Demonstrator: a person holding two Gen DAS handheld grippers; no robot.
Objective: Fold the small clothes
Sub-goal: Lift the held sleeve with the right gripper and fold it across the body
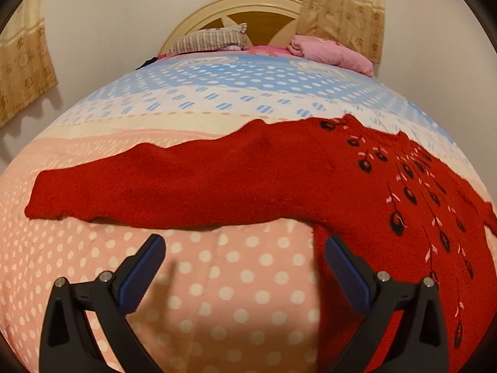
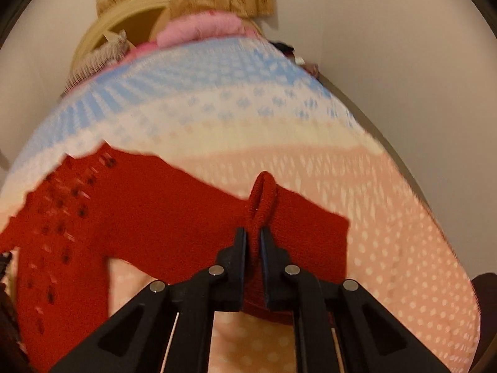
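A red knit sweater with black and pink embroidery lies flat on the bed, its left sleeve stretched out to the left. My left gripper is open and empty, hovering just below that sleeve, near the armpit. In the right wrist view the sweater spreads to the left. My right gripper is shut on a pinched fold of the right sleeve, near its cuff end.
The bed cover is pink with white dots near me and blue and white farther off. A striped pillow and a pink blanket lie by the headboard. Curtains hang behind.
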